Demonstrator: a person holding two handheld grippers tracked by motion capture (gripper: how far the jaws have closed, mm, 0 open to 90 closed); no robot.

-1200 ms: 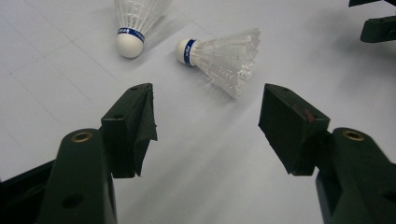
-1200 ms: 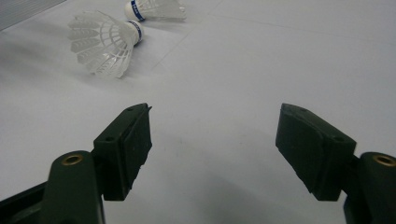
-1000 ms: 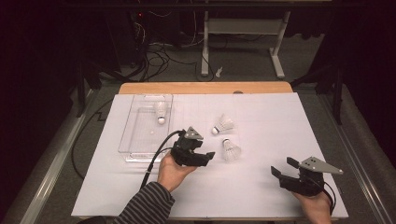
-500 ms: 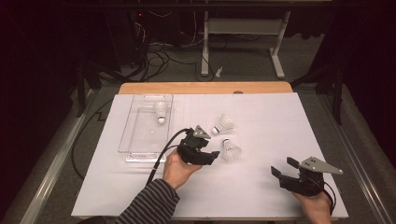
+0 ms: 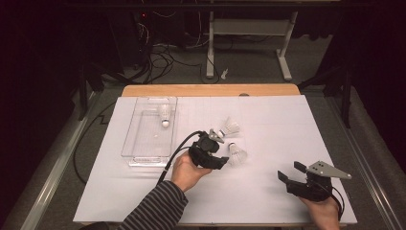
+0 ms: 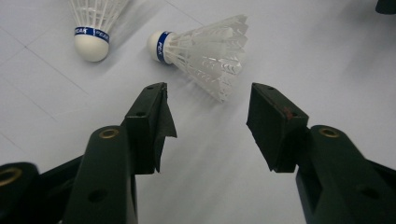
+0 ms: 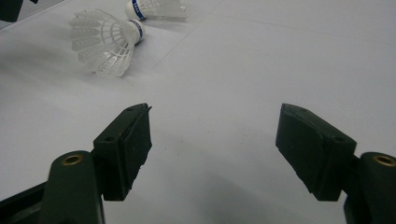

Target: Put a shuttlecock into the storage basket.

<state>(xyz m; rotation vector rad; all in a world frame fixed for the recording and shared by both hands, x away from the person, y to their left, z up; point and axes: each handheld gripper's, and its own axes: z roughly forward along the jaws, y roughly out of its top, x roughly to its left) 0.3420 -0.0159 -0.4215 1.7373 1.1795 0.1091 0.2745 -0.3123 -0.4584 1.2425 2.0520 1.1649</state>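
1. A white-covered table [image 5: 143, 191] holds a clear rectangular plastic tray [image 5: 139, 143] as the landmark.
2. One white feathered shuttlecock [image 5: 164, 114] lies inside the tray at its far end.
3. Two more lie right of the tray: the nearer shuttlecock [image 6: 205, 49] and a farther one [image 6: 93, 23].
4. The left gripper [image 6: 208, 123], fingers [image 6: 149, 126] apart and just been closing, hovers before the nearer shuttlecock without touching it.
5. The right gripper [image 7: 212, 140], fingers wide and holding nothing, rests well right of the tray.
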